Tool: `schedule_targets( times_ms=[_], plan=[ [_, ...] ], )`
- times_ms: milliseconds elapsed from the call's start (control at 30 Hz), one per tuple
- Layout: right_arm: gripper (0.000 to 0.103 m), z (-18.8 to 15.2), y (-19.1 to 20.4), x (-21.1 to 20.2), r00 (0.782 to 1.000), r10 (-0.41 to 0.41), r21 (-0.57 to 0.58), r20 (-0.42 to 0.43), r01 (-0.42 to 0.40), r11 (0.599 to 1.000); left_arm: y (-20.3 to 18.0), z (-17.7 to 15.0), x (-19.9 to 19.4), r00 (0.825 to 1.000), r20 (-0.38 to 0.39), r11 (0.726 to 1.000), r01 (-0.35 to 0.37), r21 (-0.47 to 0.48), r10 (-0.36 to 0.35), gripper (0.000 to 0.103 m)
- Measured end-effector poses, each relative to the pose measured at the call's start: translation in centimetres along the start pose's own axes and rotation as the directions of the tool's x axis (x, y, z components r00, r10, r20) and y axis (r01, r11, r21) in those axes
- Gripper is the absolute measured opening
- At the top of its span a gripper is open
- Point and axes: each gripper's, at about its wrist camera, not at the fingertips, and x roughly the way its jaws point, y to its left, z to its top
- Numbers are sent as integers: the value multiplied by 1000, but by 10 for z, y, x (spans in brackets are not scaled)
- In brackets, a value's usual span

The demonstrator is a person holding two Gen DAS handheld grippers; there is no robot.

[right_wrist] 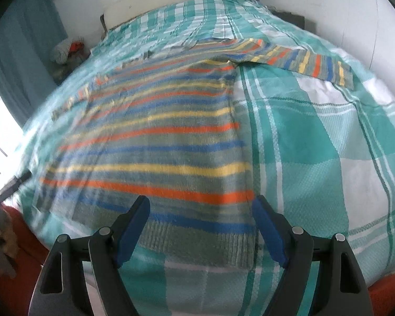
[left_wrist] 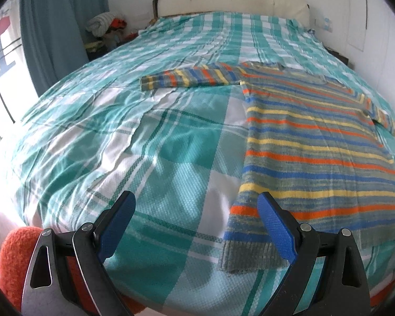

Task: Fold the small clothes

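Note:
A small striped sweater (left_wrist: 316,142), grey-green with orange, blue and yellow bands, lies flat on the bed with both sleeves spread out. Its left sleeve (left_wrist: 189,79) stretches across the bedspread. My left gripper (left_wrist: 197,205) is open and empty, just left of the sweater's lower left hem corner. In the right wrist view the sweater (right_wrist: 158,144) lies straight ahead, its right sleeve (right_wrist: 302,60) stretched to the right. My right gripper (right_wrist: 201,208) is open and empty above the ribbed hem (right_wrist: 197,245).
The bed carries a teal and white checked bedspread (left_wrist: 144,144) and a cream headboard (left_wrist: 231,1). A blue curtain (left_wrist: 52,26) and a pile of clothes (left_wrist: 105,26) are at the far left. An orange fuzzy fabric (left_wrist: 13,252) lies at the bed's near edge.

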Motion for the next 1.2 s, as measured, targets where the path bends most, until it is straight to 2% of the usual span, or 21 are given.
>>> schedule_targets(
  times_ms=[100, 167, 267, 333, 467, 600, 733, 800, 833, 867, 933, 1000, 1033, 1100, 1200],
  plan=[
    [79, 29, -30, -11, 999, 34, 52, 43, -36, 998, 2, 3, -1, 1000, 3, 1000, 0, -10, 0, 94],
    [79, 57, -63, -18, 997, 14, 72, 72, -19, 997, 4, 4, 0, 1000, 2, 1000, -3, -16, 3, 94],
    [79, 105, -129, -24, 989, -48, 159, 138, 26, 987, 4, 7, 4, 1000, -6, 1000, -7, -29, 7, 94],
    [79, 135, -185, -19, 985, -80, 271, 151, 36, 962, 3, 7, 8, 1000, -21, 999, -10, -35, 10, 94],
    [77, 165, -271, 16, 993, -74, 479, 91, 22, 878, -4, 6, 20, 998, -57, 999, -28, -19, 26, 94],
    [73, 186, -298, 45, 994, -19, 539, 110, -44, 841, -14, 3, 29, 995, -83, 999, -46, 25, 48, 94],
    [66, 194, -305, 78, 999, -33, 553, 43, 4, 833, -20, 1, 35, 993, -101, 998, -48, 50, 53, 94],
    [43, 193, -304, 88, 999, -10, 562, 46, -17, 827, -21, 0, 38, 993, -111, 998, -44, 53, 50, 94],
    [10, 194, -304, 89, 999, -16, 561, 40, -9, 828, -22, 0, 39, 992, -115, 998, -42, 53, 48, 94],
    [3, 195, -303, 88, 999, -29, 561, 38, 3, 828, -22, -1, 39, 992, -117, 998, -39, 54, 45, 94],
    [3, 200, -293, 78, 995, -80, 538, 59, 36, 842, -22, -1, 39, 993, -116, 998, -33, 54, 39, 94],
    [3, 214, -272, 62, 989, -109, 471, 97, 51, 881, -20, -1, 38, 993, -115, 999, -19, 45, 24, 94],
    [3, 227, -253, 51, 987, -98, 419, 130, 35, 907, -20, 0, 37, 993, -116, 999, -12, 39, 17, 94],
    [3, 249, -217, 35, 983, -35, 335, 182, -28, 942, -18, 0, 37, 993, -118, 1000, 3, 26, 0, 94],
    [3, 290, -138, 20, 964, 141, 186, 224, -185, 965, -15, 3, 37, 993, -115, 1000, 16, 10, -15, 94]
  ],
)
